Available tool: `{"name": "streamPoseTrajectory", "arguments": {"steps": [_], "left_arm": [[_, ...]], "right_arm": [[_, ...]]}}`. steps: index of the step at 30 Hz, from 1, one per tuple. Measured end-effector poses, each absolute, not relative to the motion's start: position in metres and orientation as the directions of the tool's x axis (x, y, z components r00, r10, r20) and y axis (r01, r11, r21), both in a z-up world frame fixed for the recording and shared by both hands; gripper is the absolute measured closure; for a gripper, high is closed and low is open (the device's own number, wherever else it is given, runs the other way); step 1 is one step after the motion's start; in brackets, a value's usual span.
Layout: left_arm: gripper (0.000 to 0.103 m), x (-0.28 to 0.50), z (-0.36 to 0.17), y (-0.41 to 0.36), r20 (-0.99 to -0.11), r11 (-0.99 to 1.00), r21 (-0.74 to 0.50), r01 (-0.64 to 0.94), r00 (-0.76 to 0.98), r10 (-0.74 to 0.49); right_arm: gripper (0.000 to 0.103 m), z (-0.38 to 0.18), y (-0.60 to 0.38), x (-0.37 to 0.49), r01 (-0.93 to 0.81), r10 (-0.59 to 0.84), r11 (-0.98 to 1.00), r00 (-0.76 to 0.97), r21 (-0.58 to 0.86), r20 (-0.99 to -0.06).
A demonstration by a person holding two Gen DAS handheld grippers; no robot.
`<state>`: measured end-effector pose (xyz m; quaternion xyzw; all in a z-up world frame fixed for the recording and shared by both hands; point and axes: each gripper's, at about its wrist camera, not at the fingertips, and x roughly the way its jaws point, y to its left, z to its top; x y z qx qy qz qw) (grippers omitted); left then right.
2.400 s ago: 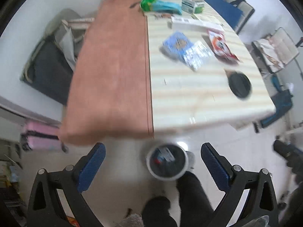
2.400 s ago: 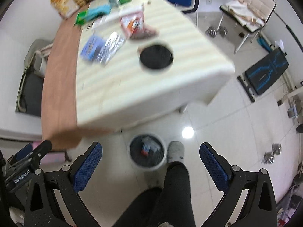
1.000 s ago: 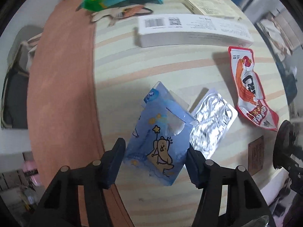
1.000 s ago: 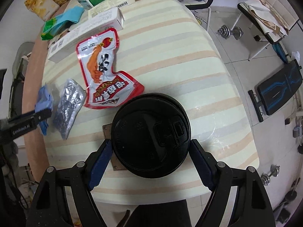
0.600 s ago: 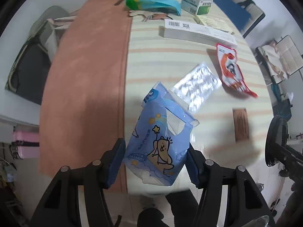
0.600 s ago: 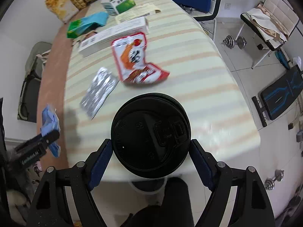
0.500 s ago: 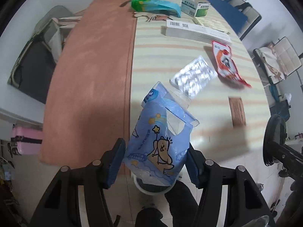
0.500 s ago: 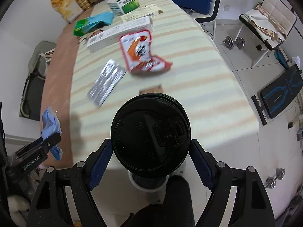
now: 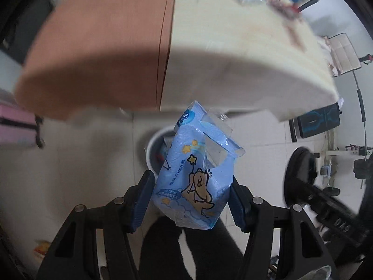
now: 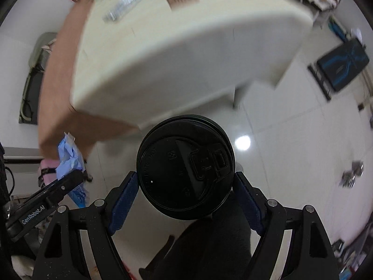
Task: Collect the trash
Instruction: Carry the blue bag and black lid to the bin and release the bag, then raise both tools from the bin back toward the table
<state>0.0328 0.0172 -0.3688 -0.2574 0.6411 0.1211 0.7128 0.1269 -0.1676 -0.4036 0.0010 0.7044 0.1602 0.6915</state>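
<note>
Over the floor, near edge of the worktop
Left wrist view: left gripper fingers clenched on the crumpled blue cartoon-printed plastic packet; round white bin lies just beyond and below it.
Right wrist view: right gripper fingers grasping the round black plastic cup lid; bin hidden here.
Nearer hand: left, judging by the bin.

Blue packet glossy plastic film; black lid matt plastic; floor glossy tile.

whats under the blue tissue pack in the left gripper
Below the blue tissue pack sits a white trash bin on the floor, with a little trash just visible at its left side. The pack covers most of the bin's opening, so the rest is hidden.
</note>
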Motion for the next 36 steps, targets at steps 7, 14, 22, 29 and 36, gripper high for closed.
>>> {"name": "streamPoseTrajectory", "arguments": {"steps": [7, 14, 22, 29, 36], "left_arm": [[0.046, 0.035, -0.499, 0.020, -0.953, 0.760, -0.284, -0.584, 0.081, -0.293], [0.028, 0.050, -0.623, 0.033, -0.931, 0.730, -0.309, -0.610, 0.035, -0.364], [0.001, 0.028, -0.673, 0.037, -0.961, 0.761, -0.188, -0.621, -0.043, -0.272], [0.001, 0.014, -0.640, 0.032, -0.997, 0.815, -0.041, -0.578, -0.034, -0.074], [0.001, 0.000, -0.598, 0.027, -0.998, 0.837, 0.042, -0.546, -0.059, 0.011]], "right_arm": [[0.020, -0.552, -0.179, 0.098, -0.144, 0.223, 0.956, -0.202, 0.254, -0.954], [0.018, -0.686, -0.174, 0.099, -0.117, 0.278, 0.940, -0.289, 0.322, -0.916], [0.000, -0.777, -0.153, 0.091, -0.203, 0.223, 0.928, -0.372, 0.313, -0.901], [0.000, -0.764, -0.157, 0.084, -0.314, 0.055, 0.938, -0.286, 0.148, -0.957], [0.000, -0.719, -0.162, 0.089, -0.356, -0.038, 0.934, -0.192, 0.033, -0.981]]}}
